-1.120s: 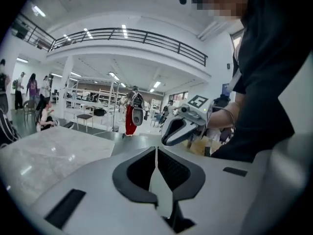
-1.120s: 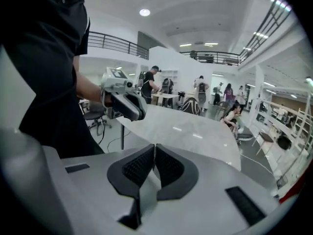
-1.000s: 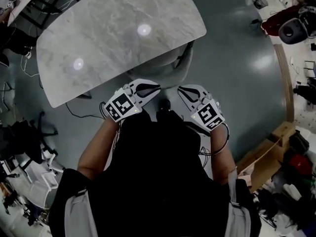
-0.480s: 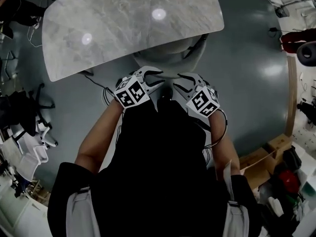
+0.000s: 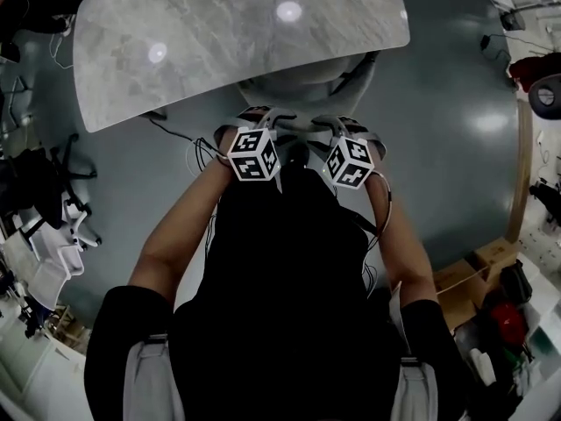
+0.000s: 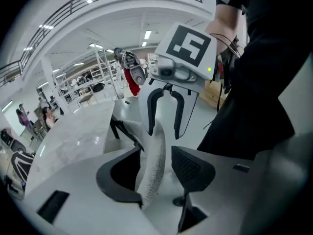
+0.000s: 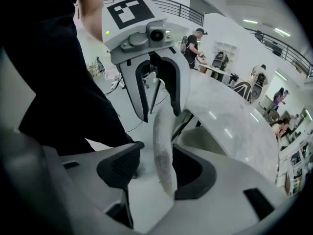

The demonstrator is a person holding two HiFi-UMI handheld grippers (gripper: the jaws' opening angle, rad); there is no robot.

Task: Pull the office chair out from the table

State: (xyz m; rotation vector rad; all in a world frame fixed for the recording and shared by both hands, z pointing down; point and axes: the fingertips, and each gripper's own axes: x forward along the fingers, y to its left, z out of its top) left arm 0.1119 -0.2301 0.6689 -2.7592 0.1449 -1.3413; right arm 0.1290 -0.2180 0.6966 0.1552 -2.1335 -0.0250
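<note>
The pale grey office chair (image 5: 307, 84) stands tucked under the marble table (image 5: 219, 33), just ahead of the person. Both grippers sit over the top edge of its backrest. In the left gripper view the backrest edge (image 6: 151, 160) runs between the jaws of my left gripper (image 6: 155, 173), which are opening, with a gap on the right pad's side. In the right gripper view the same edge (image 7: 164, 151) lies between the opening jaws of my right gripper (image 7: 157, 173). The two grippers face each other, close together on the edge.
Other office chairs (image 5: 48, 196) stand at the left. A black cable (image 5: 175, 134) trails on the grey floor under the table. Boxes and clutter (image 5: 491, 274) line the right side. Several people stand beyond the table (image 7: 234, 121).
Both grippers have come down and forward onto the chair's backrest. Their jaws, shut a second ago, now stand wide on either side of its top edge.
</note>
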